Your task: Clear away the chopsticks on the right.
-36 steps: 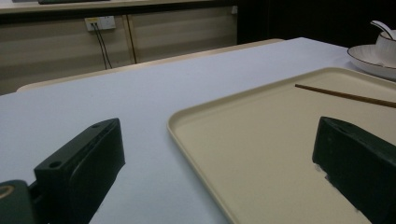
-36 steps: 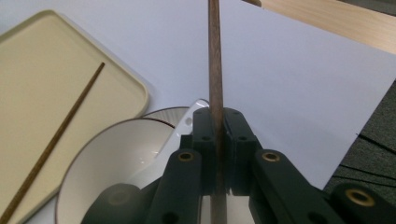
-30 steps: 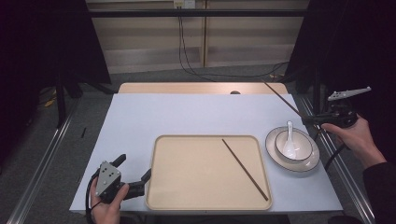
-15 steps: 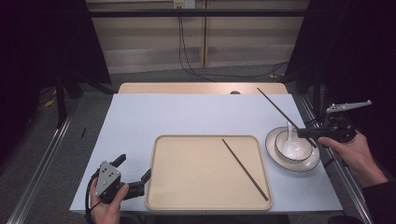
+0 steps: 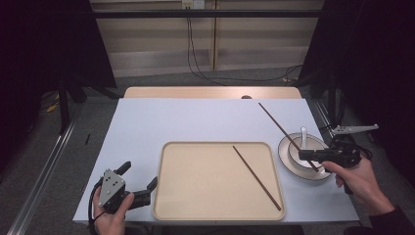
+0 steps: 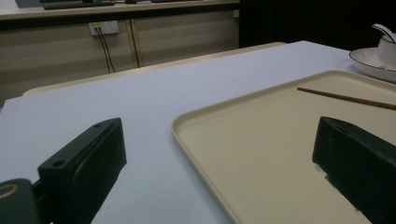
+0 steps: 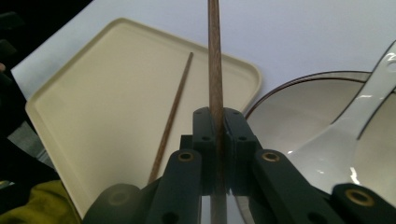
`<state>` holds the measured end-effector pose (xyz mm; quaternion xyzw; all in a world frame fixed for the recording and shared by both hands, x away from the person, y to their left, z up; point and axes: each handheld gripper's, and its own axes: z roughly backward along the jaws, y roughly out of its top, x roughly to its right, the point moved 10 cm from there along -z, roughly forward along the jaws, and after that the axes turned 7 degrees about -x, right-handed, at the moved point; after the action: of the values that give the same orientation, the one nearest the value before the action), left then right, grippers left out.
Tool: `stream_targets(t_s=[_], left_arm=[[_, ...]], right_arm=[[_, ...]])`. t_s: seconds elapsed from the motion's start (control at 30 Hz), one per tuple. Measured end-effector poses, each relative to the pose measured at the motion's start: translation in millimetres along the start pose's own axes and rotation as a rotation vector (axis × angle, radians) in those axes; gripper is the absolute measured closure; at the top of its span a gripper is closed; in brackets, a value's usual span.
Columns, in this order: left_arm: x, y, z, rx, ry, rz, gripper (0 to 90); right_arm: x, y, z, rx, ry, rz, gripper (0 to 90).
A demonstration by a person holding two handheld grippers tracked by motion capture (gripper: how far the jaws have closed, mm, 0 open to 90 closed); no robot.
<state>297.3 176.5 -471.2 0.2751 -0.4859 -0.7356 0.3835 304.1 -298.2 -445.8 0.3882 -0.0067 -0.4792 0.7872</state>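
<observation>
A beige tray point(image 5: 195, 196) lies at the table's front middle, and one brown chopstick point(image 5: 257, 177) rests slantwise on its right half. My right gripper point(image 5: 304, 154) hovers over the white bowl point(image 5: 295, 157), shut on a second chopstick point(image 5: 279, 125) that points away to the back left. In the right gripper view this held chopstick point(image 7: 214, 56) runs straight up from between the jaws of the right gripper point(image 7: 215, 122). My left gripper point(image 5: 139, 175) rests open at the tray's front left corner, and the tray's edge point(image 6: 187, 140) lies between its jaws.
The bowl stands on a dark-rimmed plate point(image 5: 285, 164) right of the tray and holds a white spoon point(image 5: 303, 134). The white table sheet point(image 5: 195, 120) stretches behind the tray. Cables point(image 5: 193, 49) hang down at the back.
My right gripper has carried the held chopstick left and down, from beside the table's right edge to over the bowl. The left gripper has not moved.
</observation>
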Motion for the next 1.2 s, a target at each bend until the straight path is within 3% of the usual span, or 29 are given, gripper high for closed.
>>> stream_targets(t_s=[0.33, 0.53, 0.77, 0.87, 0.9, 1.07, 1.2], left_arm=[[0.6, 0.8, -0.4, 0.002, 0.004, 0.002, 2.1], [0.5, 1.3, 0.1, 0.005, 0.005, -0.003, 2.1], [1.1, 0.2, -1.0, -0.002, -0.002, 0.001, 1.9], [1.3, 0.3, -1.8, -0.003, 0.0, -0.003, 1.9], [1.9, 0.1, -1.7, -0.004, -0.002, -0.002, 1.9], [1.4, 0.0, -1.8, -0.004, 0.001, -0.003, 1.9], [2.6, 0.2, -2.1, -0.004, -0.008, -0.002, 1.9]], right_arm=[[-29.9, -19.7, -21.1, -0.029, 0.058, -0.041, 84.7], [-42.1, -29.2, -28.9, -0.027, 0.052, -0.089, 84.7], [-52.6, -39.7, -43.2, -0.054, 0.051, -0.105, 84.7], [-56.9, -47.8, -56.0, -0.076, 0.048, -0.112, 84.7], [-60.3, -53.8, -64.6, -0.11, 0.051, -0.106, 84.7], [-65.3, -60.9, -74.8, -0.136, 0.065, -0.145, 84.7], [-68.6, -68.8, -84.3, -0.173, 0.063, -0.145, 84.7]])
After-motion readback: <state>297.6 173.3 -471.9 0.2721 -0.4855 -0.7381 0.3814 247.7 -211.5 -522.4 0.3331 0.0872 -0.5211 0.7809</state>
